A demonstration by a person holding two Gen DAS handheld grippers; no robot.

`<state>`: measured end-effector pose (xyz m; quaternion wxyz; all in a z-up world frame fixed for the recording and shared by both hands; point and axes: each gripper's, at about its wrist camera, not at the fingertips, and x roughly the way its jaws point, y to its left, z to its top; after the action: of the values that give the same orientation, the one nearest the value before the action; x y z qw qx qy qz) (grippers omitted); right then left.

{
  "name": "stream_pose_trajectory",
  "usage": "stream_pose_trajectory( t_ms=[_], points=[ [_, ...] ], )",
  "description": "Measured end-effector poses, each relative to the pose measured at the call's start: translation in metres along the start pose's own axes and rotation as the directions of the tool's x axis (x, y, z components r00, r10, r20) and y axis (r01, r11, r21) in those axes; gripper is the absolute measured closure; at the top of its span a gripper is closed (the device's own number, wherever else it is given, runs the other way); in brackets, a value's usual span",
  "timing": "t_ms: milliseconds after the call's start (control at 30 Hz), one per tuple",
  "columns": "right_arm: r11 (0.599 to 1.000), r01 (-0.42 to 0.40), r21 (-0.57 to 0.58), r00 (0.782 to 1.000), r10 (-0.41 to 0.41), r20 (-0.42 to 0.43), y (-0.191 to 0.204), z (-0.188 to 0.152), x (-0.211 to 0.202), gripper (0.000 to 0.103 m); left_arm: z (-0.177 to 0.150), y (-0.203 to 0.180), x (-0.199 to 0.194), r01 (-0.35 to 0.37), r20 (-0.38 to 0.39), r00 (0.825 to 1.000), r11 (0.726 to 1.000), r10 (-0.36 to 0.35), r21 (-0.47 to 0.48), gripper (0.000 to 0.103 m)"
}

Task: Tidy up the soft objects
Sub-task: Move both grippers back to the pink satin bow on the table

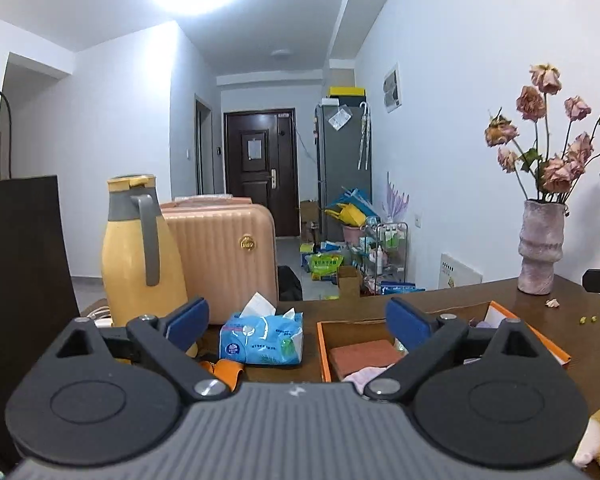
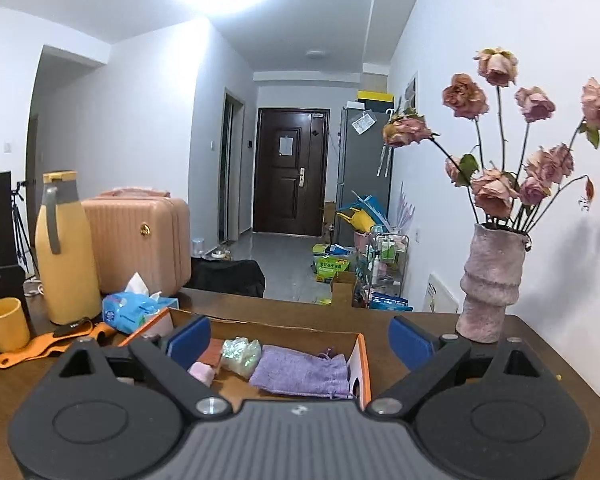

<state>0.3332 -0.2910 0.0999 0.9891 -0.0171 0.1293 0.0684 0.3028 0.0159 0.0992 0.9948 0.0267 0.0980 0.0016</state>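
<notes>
Fingers (image 2: 414, 344) wide apart, empty, above orange box (image 2: 365, 364) w/ purple pouch (image 2: 300, 374).

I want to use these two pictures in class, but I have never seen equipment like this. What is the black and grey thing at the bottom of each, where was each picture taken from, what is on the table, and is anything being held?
Each picture comes from a camera on a hand-held grasping tool, looking forward along its two blue-padded fingers. One shows the left tool, the other the right tool. Both stand wide open and hold nothing.

On the brown table lies an orange box holding soft things, such as a purple pouch. Left of it are a blue tissue pack, a yellow jug, a pink suitcase and a yellow mug. A vase of dried roses stands on the right.
</notes>
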Motion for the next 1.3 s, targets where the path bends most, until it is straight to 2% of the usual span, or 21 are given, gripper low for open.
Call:
stream_pose_trajectory(
  t_ms=[233, 333, 500, 600, 733, 800, 900, 967, 1300],
  points=[
    [1.0, -0.004, 0.008, 0.999, 0.003, 0.049, 0.006, -0.001, -0.034, 0.007, 0.006, -0.002, -0.036, 0.012, 0.04, 0.999, 1.0, -0.011, -0.009, 0.005],
    [1.0, -0.009, 0.005, 0.998, 0.009, 0.069, 0.011, -0.013, -0.058, 0.007, -0.006, -0.003, -0.057, 0.008, 0.036, 0.999, 1.0, -0.007, -0.022, 0.002],
    [0.999, -0.05, 0.021, 0.994, 0.048, 0.096, 0.022, -0.064, -0.118, 0.003, -0.056, -0.002, -0.104, 0.055, -0.038, 0.998, 0.998, -0.057, -0.043, 0.001],
    [0.997, -0.082, 0.007, 0.99, 0.081, 0.119, 0.028, -0.102, -0.156, 0.001, -0.084, 0.0, -0.137, 0.063, -0.041, 0.997, 0.996, -0.066, -0.067, 0.0],
    [0.997, -0.054, 0.064, 0.995, 0.049, 0.083, 0.031, -0.144, -0.191, 0.0, -0.112, 0.001, -0.164, 0.106, -0.092, 0.989, 0.992, -0.113, -0.073, 0.0],
    [0.993, -0.063, 0.101, 0.998, 0.06, 0.033, 0.033, -0.156, -0.197, 0.0, -0.12, 0.001, -0.169, 0.124, -0.108, 0.986, 0.991, -0.128, -0.048, 0.0],
    [0.996, -0.059, 0.066, 0.998, 0.059, -0.001, 0.035, -0.162, -0.197, 0.0, -0.122, 0.002, -0.166, 0.131, -0.123, 0.983, 0.99, -0.137, -0.059, 0.0],
    [0.998, -0.025, 0.061, 1.0, 0.025, -0.001, 0.037, -0.161, -0.195, 0.0, -0.121, 0.002, -0.161, 0.125, -0.126, 0.983, 0.989, -0.134, -0.072, 0.0],
    [0.995, -0.016, 0.098, 0.999, 0.021, -0.05, 0.033, -0.16, -0.162, 0.001, -0.123, -0.005, -0.128, 0.127, -0.181, 0.974, 0.99, -0.138, -0.068, 0.0]
  ],
)
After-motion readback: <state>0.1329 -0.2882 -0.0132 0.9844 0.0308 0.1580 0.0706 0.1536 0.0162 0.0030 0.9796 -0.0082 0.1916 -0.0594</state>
